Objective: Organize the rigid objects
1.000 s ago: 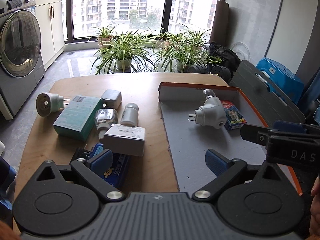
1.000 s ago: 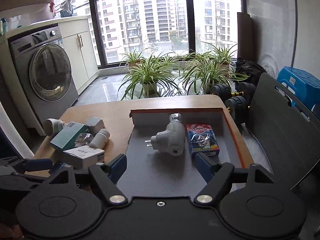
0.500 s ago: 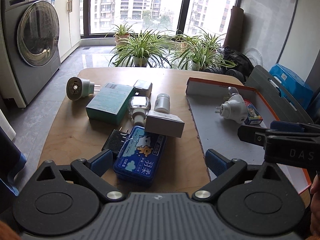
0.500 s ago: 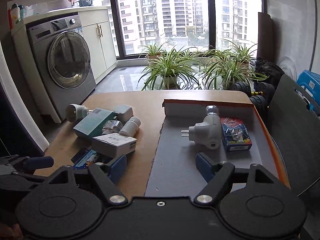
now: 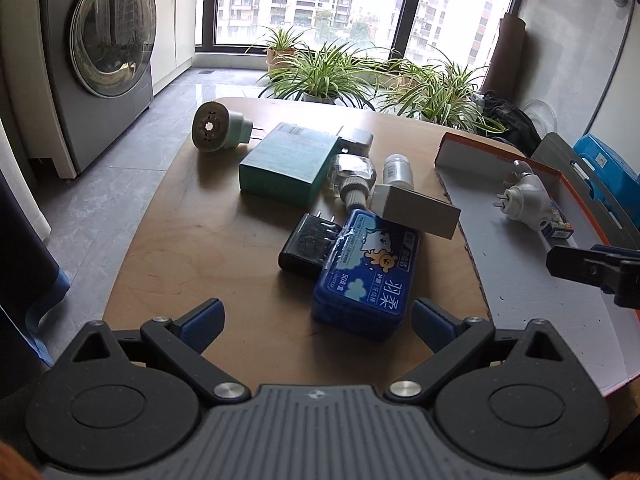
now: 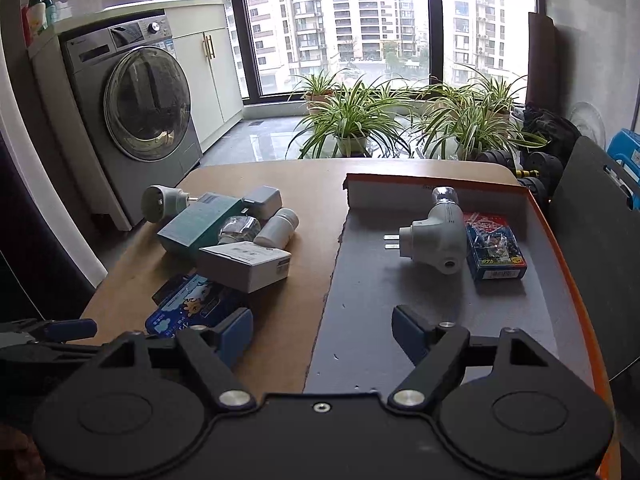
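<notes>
A blue tin (image 5: 368, 276) lies on the wooden table (image 5: 208, 248), just ahead of my open, empty left gripper (image 5: 316, 320). Beside the tin are a black charger (image 5: 306, 246), a white box (image 5: 416, 210), a teal box (image 5: 288, 162), a clear bottle (image 5: 352, 178), a white bottle (image 5: 398, 168) and a round plug (image 5: 216, 126). The orange-edged grey tray (image 6: 400, 320) holds a white plug adapter (image 6: 436, 236) and a small blue box (image 6: 494, 246). My right gripper (image 6: 322, 336) is open and empty over the tray's near left edge.
A washing machine (image 6: 140, 120) stands at the left. Potted plants (image 6: 360, 120) line the window behind the table. A dark chair back (image 6: 592, 240) stands right of the tray. The right gripper's finger shows in the left wrist view (image 5: 592, 268).
My left gripper has swung left and pulled back, so the blue tin and black charger now show in full. My right gripper has drifted left too. Nothing on the table has moved.
</notes>
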